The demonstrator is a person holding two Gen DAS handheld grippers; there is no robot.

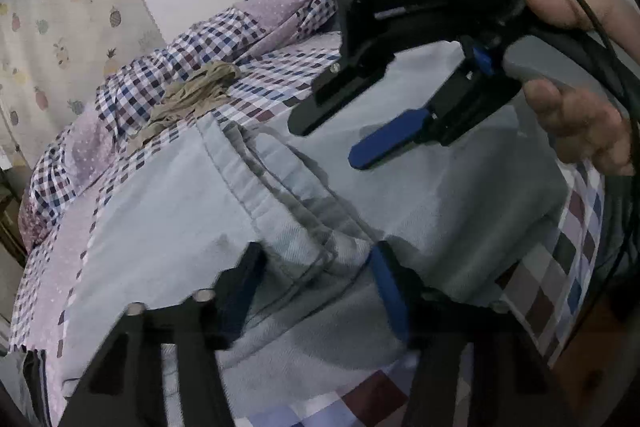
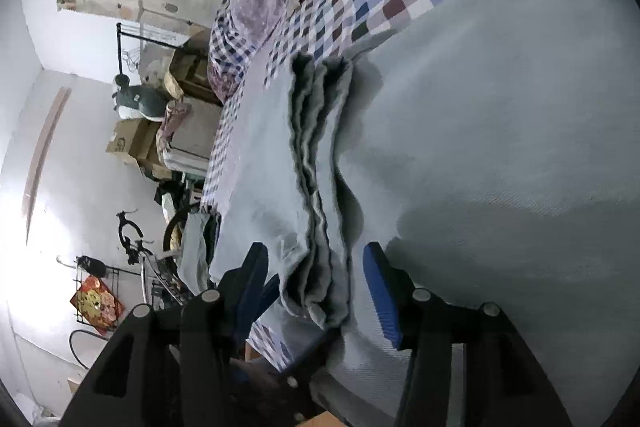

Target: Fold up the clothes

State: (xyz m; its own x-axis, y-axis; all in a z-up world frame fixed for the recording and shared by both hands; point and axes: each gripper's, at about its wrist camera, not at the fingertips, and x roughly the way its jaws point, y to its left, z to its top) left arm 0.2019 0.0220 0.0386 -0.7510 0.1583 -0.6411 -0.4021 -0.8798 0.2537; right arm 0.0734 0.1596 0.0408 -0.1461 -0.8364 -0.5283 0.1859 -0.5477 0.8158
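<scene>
A pale blue-grey garment lies spread on the checked bedsheet. Its seamed folds run down between the fingers of my left gripper, which is open just above the cloth. A hand holds my right gripper over the garment further back, open with nothing in it. In the right wrist view the garment fills the right side. Its stacked layered edges run down into the gap of the open right gripper, close to the bed's edge.
A crumpled beige garment lies on the sheet near a bunched checked quilt at the back. Beyond the bed's edge stand cardboard boxes, a bicycle and a black rack. A fruit-print curtain hangs behind.
</scene>
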